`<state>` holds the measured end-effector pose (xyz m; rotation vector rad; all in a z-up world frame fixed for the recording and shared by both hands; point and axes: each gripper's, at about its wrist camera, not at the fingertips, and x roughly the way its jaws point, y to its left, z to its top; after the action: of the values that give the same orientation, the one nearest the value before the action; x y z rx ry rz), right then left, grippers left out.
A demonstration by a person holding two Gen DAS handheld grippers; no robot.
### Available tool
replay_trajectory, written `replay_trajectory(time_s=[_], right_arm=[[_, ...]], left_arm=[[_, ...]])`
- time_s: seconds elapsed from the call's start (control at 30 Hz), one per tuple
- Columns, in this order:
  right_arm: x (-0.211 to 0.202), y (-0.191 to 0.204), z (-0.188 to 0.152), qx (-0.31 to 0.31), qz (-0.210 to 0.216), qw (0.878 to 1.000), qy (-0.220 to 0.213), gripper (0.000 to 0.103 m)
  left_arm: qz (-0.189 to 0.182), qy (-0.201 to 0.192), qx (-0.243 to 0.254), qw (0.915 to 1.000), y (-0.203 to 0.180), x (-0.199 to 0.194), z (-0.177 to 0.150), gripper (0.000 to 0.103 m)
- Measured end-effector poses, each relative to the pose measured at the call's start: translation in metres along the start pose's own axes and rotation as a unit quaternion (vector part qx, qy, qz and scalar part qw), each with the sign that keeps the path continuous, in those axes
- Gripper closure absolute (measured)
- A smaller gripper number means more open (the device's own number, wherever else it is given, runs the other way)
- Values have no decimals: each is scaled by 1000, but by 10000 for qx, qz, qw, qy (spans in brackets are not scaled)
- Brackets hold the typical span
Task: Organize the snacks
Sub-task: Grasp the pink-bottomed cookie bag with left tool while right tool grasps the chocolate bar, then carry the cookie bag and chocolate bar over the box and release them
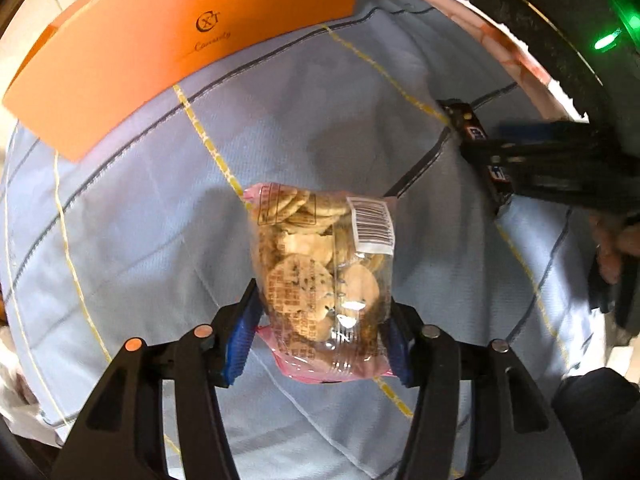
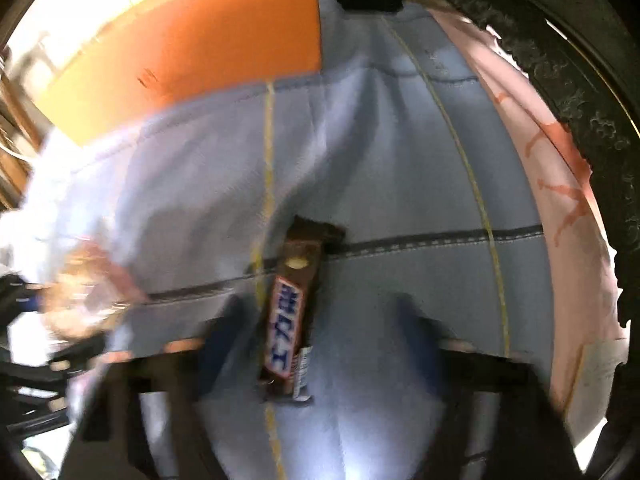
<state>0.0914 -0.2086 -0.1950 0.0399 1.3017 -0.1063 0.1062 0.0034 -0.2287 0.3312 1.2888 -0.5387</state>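
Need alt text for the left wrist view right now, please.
The left claw grips a clear bag of round crackers between its blue pads, above a light blue checked cloth. An orange box lies at upper left; the right claw holds a candy bar at right.

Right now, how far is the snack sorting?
Nothing looks put away yet. The left gripper holds the cookie bag above the blue cloth. The chocolate bar lies between the right gripper's open jaws. Both still need placing, perhaps by the orange box.
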Motion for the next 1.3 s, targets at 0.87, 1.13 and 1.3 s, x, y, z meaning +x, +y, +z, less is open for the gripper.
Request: replay_trajectory(time_s=[0.87, 1.13, 1.3], right_arm=[[-145, 26, 171, -752, 1124, 9901, -371, 85], [-125, 38, 271, -615, 993, 9931, 35, 85], [-110, 43, 295, -655, 1075, 9919, 173, 85]], left_arm=[[689, -954, -1619, 9798, 106, -147, 119, 49], [1287, -667, -1968, 9697, 174, -167, 195, 49], [1272, -739, -1933, 9700, 187, -168, 221, 49]])
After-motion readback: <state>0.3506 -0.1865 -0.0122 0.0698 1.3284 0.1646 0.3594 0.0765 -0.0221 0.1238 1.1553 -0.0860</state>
